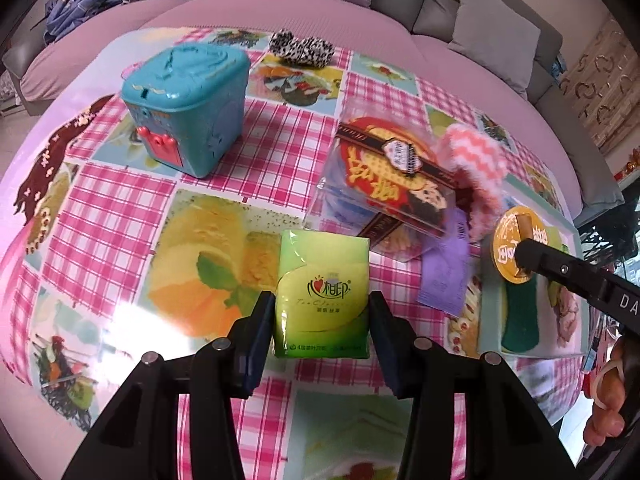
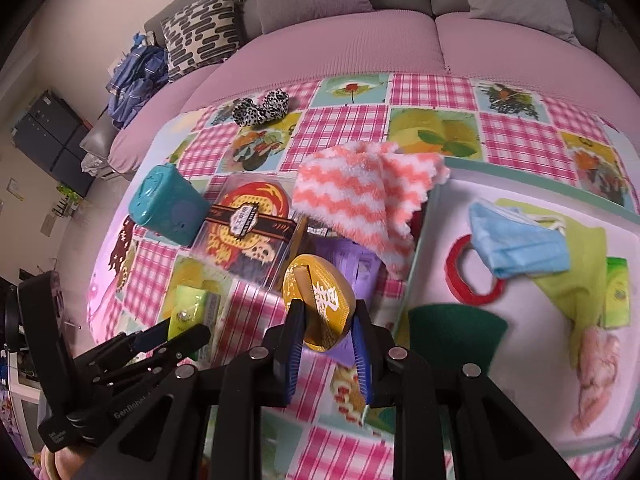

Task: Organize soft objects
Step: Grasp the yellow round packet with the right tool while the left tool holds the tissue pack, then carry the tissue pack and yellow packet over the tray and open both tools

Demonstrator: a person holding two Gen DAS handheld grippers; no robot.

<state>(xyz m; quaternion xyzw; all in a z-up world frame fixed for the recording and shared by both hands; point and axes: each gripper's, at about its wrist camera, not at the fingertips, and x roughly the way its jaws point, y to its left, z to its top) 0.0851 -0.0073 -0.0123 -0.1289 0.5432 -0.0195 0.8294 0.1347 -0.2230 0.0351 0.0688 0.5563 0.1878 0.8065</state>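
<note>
A green tissue pack stands upright between the pads of my left gripper, which is shut on it just above the tablecloth. In the right wrist view the same pack and left gripper show at lower left. My right gripper is shut on a round gold disc with white characters, held on edge above the table beside the tray. From the left wrist view that disc and the right gripper appear at the right. A pink-and-white chevron towel drapes over the tray's corner.
A white tray with a teal rim holds a blue face mask, a red tape ring, a green sponge and cloths. On the table are a clear gift box, a teal box, a purple packet and a leopard-print fabric piece. A pink sofa runs behind.
</note>
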